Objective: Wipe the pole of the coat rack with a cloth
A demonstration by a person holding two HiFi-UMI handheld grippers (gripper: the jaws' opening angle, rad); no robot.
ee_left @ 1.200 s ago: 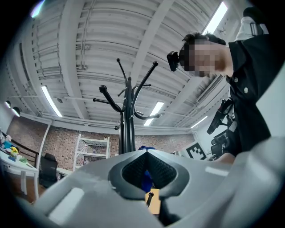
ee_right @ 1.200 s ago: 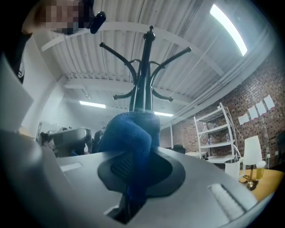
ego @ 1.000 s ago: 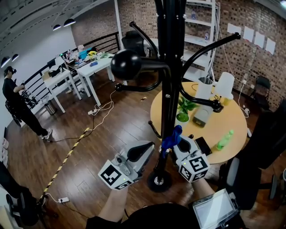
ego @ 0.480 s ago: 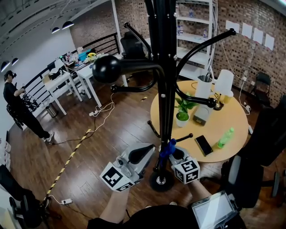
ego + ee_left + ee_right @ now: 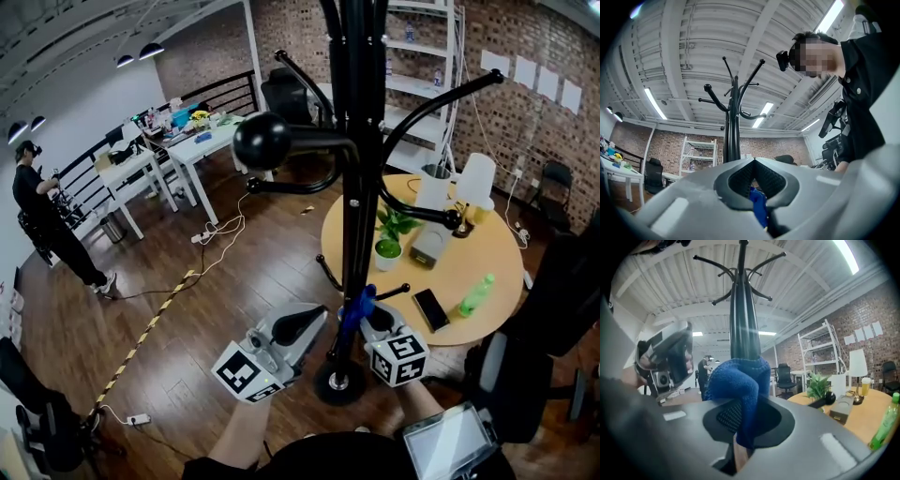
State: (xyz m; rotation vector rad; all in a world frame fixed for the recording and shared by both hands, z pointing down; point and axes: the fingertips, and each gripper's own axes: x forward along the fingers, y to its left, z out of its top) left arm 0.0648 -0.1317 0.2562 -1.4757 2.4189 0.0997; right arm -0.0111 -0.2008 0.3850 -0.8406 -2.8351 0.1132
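Observation:
The black coat rack pole (image 5: 356, 216) rises from a round base (image 5: 336, 382) on the wood floor, with knobbed arms spreading at head height. A blue knitted cloth (image 5: 358, 305) is pressed against the low part of the pole. My right gripper (image 5: 367, 316) is shut on it. In the right gripper view the cloth (image 5: 736, 380) bulges over the jaws, right against the pole (image 5: 743, 319). My left gripper (image 5: 314, 316) hovers just left of the pole with its fingertips together, touching neither pole nor cloth. In the left gripper view (image 5: 753, 160) a blue bit shows low behind the closed tips.
A round wooden table (image 5: 478, 258) stands close on the right with a potted plant (image 5: 389, 234), a phone (image 5: 431, 309) and a green bottle (image 5: 475, 293). A black chair (image 5: 553, 300) sits beyond it. White desks (image 5: 187, 141) and a person (image 5: 47, 220) are far left.
My right gripper slid the cloth down the pole, then came slightly back up. The left gripper stayed beside the pole.

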